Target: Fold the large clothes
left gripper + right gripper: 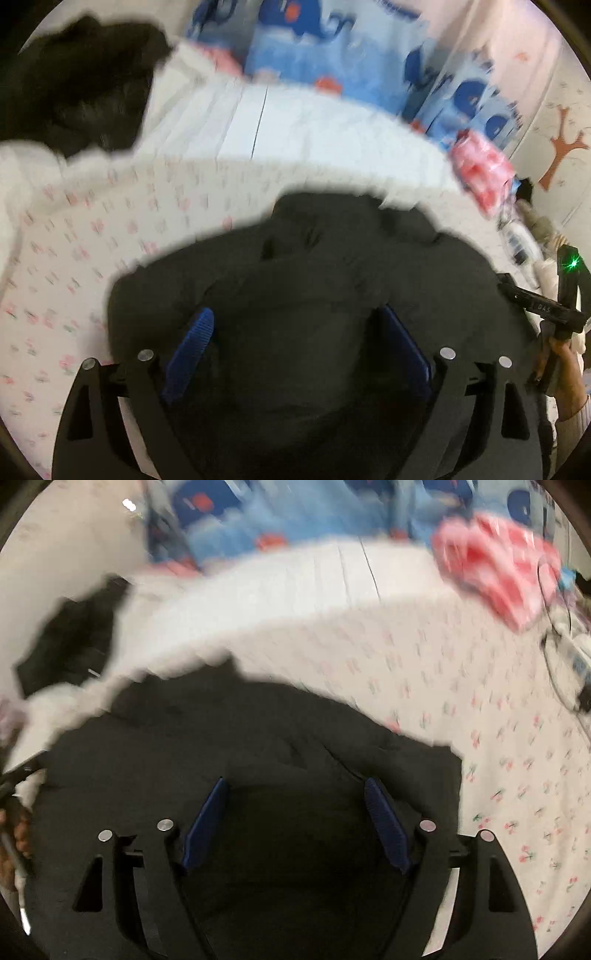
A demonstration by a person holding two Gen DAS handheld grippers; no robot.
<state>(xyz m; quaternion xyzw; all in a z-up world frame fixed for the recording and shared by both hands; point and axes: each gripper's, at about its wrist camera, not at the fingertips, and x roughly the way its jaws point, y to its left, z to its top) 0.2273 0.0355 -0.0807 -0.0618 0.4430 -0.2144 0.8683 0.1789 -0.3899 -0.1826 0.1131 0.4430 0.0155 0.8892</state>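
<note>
A large black garment (pixel 314 258) lies in a heap on the flower-print bed sheet (pixel 92 240). My left gripper (pixel 297 312) hovers over it, its blue pads (pixel 192 350) wide apart and open, pressing on nothing. In the right wrist view the same black garment (pixel 258 731) fills the lower half. My right gripper (pixel 295 783) stands open above it, its blue pads (pixel 388 823) clear of the cloth. The right gripper's black body (pixel 554 314) and the hand holding it show at the left view's right edge.
A second dark garment (pixel 81 85) lies at the far left by a white quilt (pixel 295 122). Blue patterned bedding (pixel 332 44) lies behind it. A pink and red cloth (pixel 498 565) lies far right, with a cable and power strip (pixel 569 646) beside it.
</note>
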